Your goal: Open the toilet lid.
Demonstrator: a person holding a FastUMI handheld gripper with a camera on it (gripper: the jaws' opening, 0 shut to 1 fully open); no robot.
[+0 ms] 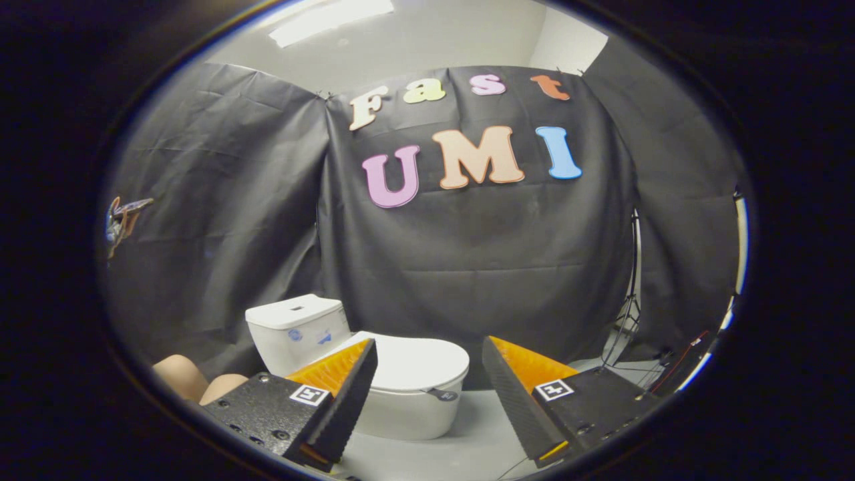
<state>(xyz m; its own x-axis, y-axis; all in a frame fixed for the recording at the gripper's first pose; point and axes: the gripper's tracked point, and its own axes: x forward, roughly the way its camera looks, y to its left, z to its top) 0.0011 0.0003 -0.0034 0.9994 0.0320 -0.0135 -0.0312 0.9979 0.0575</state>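
Observation:
A small white toilet (401, 407) stands on the pale floor against the black cloth wall, its tank (297, 327) at the back left. Its white lid (421, 364) lies flat and closed over the bowl, with a small dark tab (442, 395) at the front rim. My gripper (429, 351) is open, and nothing lies between its fingers. The left finger (347, 394) overlaps the lid's left part in the view, the right finger (514, 394) stands to the right of the bowl. The toilet lies just beyond the fingertips.
A rounded skin-toned shape, perhaps a person's knees (194, 381), shows left of the toilet. A light stand (628, 314) and cables (668, 367) stand at the right by the cloth wall. Pale floor (467, 441) spreads in front of the toilet.

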